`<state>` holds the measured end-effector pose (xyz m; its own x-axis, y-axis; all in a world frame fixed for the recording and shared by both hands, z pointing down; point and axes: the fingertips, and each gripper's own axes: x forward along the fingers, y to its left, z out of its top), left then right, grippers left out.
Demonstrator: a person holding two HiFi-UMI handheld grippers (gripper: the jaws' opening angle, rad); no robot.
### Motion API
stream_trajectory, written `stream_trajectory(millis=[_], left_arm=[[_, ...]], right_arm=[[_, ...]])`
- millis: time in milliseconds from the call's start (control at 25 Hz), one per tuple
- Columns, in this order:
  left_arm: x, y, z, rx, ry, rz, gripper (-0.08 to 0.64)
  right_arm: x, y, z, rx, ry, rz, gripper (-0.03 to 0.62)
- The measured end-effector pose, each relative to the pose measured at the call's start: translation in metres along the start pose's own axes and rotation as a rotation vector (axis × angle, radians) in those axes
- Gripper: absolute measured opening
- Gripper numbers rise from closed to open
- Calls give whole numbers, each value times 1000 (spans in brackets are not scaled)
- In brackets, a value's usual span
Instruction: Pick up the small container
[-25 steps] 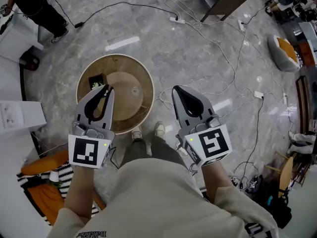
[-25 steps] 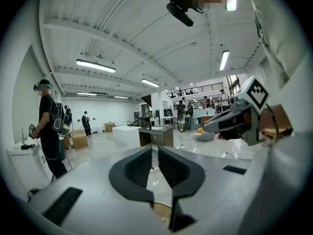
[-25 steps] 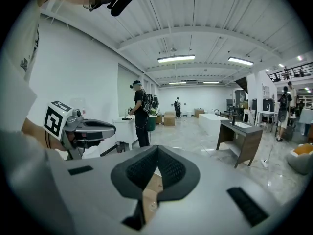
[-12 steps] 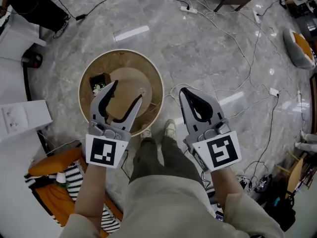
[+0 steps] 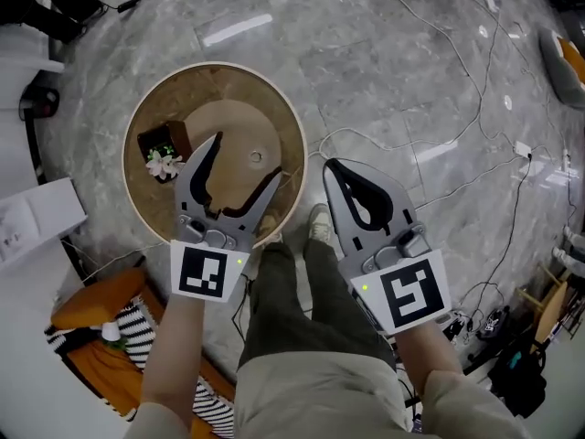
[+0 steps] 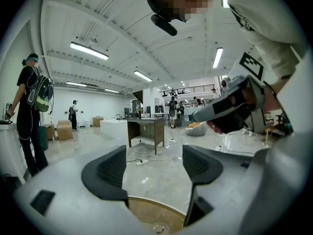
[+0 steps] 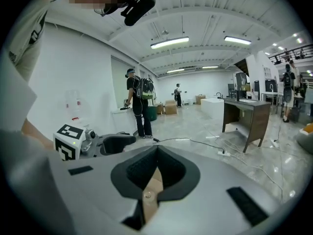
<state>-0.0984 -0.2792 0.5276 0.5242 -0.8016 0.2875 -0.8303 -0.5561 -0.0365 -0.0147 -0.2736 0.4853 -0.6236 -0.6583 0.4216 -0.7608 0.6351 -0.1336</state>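
Note:
The small container (image 5: 160,149) is a dark square pot with white flowers, standing at the left side of the round wooden table (image 5: 137,204). My left gripper (image 5: 245,158) hovers over the table's near right part, to the right of the pot and apart from it. Its jaws are opening wide, with nothing between them. In the left gripper view the left gripper (image 6: 154,168) looks past the table rim (image 6: 146,213); the pot is out of that view. My right gripper (image 5: 332,166) is shut and empty, over the floor right of the table. The right gripper (image 7: 156,148) shows shut jaws.
White cables (image 5: 439,144) and a power strip (image 5: 523,149) trail over the marble floor to the right. A white box (image 5: 37,218) and an orange and striped cushion (image 5: 91,337) lie to the left. The person's feet (image 5: 315,222) stand by the table. A brown desk (image 7: 247,114) stands farther off.
The left gripper's jaws have gone from shut to wide open above the table. The right gripper stays shut.

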Motion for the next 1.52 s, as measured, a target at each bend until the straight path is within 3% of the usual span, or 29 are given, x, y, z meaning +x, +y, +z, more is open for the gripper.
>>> stream_trajectory(millis=[480, 800, 1240, 1400, 1520], left_arm=[[60, -7, -174, -31, 149, -25, 350], [84, 0, -267, -67, 224, 28, 353], [103, -5, -333, -78, 261, 49, 359], [109, -3, -351, -104, 303, 73, 359], [109, -1, -353, -129, 284, 98, 359]], right_arm=[[70, -16, -122, 56, 82, 25, -5], [99, -19, -192, 46, 141, 38, -5], [104, -25, -271, 101, 255, 45, -5], [111, -24, -279, 82, 264, 67, -5], [115, -22, -279, 67, 273, 82, -5]])
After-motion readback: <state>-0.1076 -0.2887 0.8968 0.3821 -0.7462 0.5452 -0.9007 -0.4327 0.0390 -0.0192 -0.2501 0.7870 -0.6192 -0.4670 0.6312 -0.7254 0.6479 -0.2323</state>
